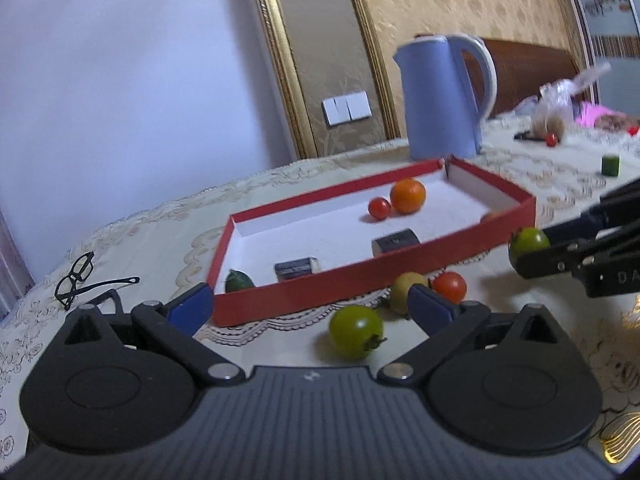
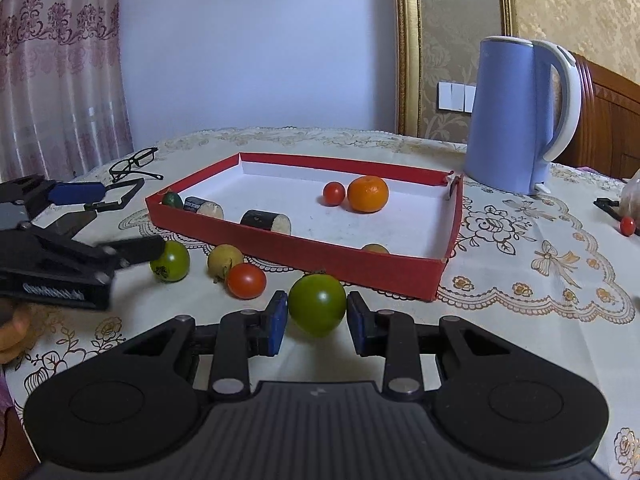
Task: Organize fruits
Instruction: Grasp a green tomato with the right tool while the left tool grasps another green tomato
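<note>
Right in front of us, the right tongs point(image 2: 317, 322) bracket a large round green tomato point(image 2: 317, 304), blue pads just apart from its skin, no squeeze yet. At nine o'clock the left tongs point(image 2: 120, 224) spread wide over a smaller green tomato point(image 2: 171, 261) on the lace-patterned surface point(image 2: 520, 280). Between them we see a yellowish round fruit point(image 2: 224, 260) touching a red tomato point(image 2: 246, 280). Further at twelve o'clock, the shallow red cardboard tray point(image 2: 304, 254) holds a round orange point(image 2: 368, 194) beside a small red cherry tomato point(image 2: 333, 193).

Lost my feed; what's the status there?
Right gripper open, straddling round green tomato, no contact visible. Left gripper open, empty. Red cardboard tray just beyond, holding an orange. Path unobstructed.
</note>
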The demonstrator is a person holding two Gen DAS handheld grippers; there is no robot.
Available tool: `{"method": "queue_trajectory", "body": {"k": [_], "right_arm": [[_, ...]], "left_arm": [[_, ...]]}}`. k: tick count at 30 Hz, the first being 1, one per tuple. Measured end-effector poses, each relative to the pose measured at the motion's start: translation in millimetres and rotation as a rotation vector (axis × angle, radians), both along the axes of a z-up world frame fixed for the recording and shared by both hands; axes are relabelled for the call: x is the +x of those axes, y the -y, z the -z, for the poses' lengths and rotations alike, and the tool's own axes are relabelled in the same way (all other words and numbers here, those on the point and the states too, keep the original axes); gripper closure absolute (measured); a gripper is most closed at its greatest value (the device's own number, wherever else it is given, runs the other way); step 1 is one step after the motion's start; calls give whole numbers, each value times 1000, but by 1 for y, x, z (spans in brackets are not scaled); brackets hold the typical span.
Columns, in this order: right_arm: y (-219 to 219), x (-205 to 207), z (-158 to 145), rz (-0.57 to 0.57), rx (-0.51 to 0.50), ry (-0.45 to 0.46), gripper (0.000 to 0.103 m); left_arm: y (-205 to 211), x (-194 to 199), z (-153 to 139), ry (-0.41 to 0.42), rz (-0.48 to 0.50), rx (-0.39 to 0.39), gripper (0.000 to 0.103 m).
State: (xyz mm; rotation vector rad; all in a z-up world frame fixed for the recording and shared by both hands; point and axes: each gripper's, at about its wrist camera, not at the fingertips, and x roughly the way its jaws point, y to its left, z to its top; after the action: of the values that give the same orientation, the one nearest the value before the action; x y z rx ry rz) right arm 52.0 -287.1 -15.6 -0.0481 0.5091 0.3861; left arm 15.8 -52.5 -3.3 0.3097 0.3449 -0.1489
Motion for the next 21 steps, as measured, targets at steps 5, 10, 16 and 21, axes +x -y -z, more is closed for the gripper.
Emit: {"method": "queue_trajectory", "body": {"k": [5,10,16,21], "right_arm": [[-1,0,0,-6,-7,2,71],[0,0,0,-4,3,-3,71],[1,1,1,-2,8,-8,71],[2,1,1,-3,11,-8,71]], "left_arm": [[7,12,6,-62,0,14,6],[4,19,9,-120,-2,0,15],[2,26,12,-183,12,-23,58],[0,26,12,-201,26,-59,72]]}}
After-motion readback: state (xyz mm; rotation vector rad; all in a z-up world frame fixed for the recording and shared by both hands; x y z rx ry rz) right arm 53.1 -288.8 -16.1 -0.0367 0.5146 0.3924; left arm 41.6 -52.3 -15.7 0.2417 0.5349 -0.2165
